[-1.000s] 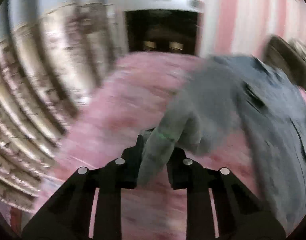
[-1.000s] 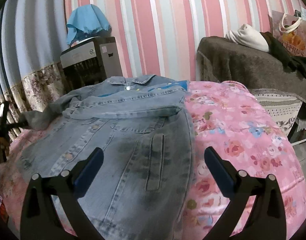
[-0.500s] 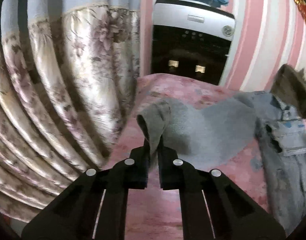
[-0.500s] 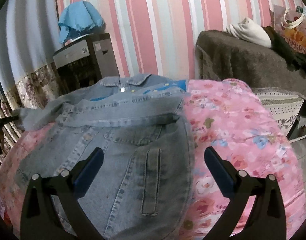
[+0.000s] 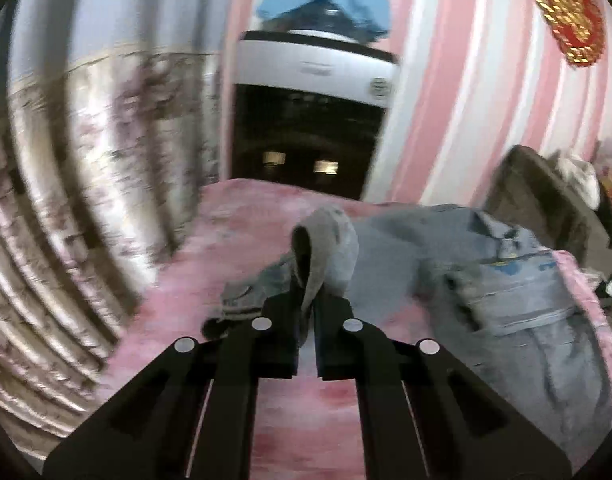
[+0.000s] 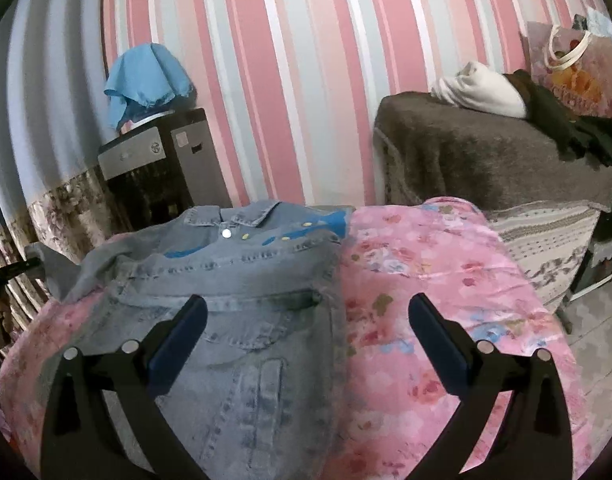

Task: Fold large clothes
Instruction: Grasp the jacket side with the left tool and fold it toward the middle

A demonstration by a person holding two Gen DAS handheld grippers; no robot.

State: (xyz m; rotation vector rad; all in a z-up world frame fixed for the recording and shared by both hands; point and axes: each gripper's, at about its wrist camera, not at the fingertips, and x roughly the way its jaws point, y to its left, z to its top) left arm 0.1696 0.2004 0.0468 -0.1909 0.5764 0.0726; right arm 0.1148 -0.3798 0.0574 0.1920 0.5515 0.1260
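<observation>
**Left claw pinches the jacket sleeve and lifts it**

The left claw point(image 5: 305, 312) has just finished closing: a second ago its jaws still stood apart around the grey-blue sleeve point(image 5: 326, 248) of the faded blue denim jacket point(image 6: 242, 300); now they are clamped on a fold of it, and the cloth arches up just ahead of the tips, raised off the pink floral bedspread point(image 6: 446, 300). To the right of this claw the rest of the jacket lies flat on the bed.

The right claw point(image 6: 306, 332) hangs with its jaws wide apart and nothing between them, as before. The jacket's front lies under and ahead of its left finger, bare bedspread under its right. The jacket's collar now sits lower in that view than a second ago.
</observation>
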